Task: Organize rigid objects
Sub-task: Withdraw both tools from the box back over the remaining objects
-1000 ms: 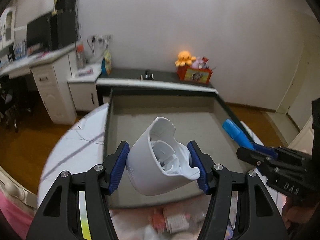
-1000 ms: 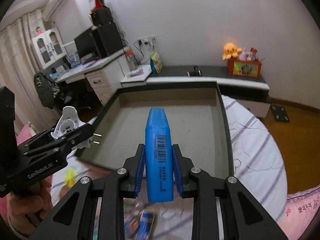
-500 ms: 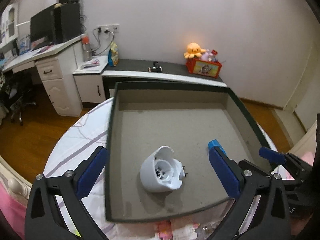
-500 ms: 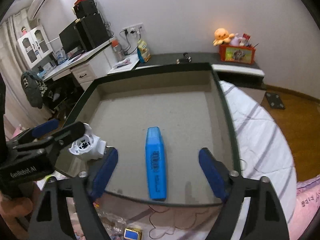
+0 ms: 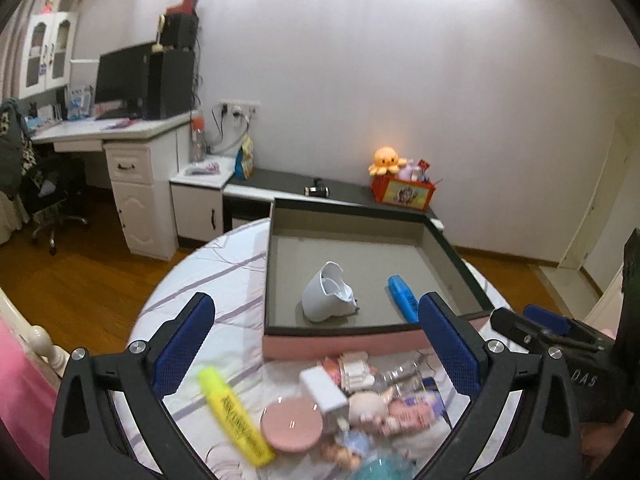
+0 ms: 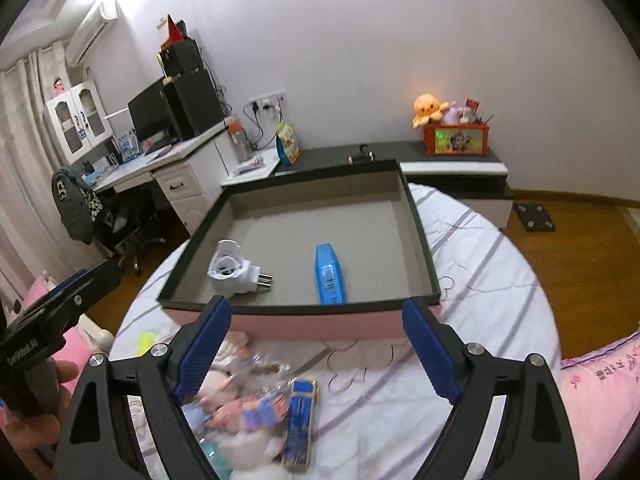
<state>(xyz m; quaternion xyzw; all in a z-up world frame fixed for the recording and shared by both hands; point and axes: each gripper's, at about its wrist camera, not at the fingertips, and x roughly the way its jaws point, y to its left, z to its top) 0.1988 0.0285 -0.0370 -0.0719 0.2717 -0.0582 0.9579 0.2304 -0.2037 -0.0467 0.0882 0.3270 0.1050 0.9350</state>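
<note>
Left gripper (image 5: pixel 316 344) hangs spread and empty, its jaws just opened, over the pile (image 5: pixel 340 408) at 6 o'clock. The plug (image 5: pixel 326 294) and blue case (image 6: pixel 329 274) lie in the box (image 6: pixel 416 216), apart. Right gripper (image 6: pixel 316 354) is likewise spread, its jaws just opened, nothing between them. Risk: the pile mixes soft dolls with rigid bits, so a hasty pinch could take a doll or two things together.
</note>
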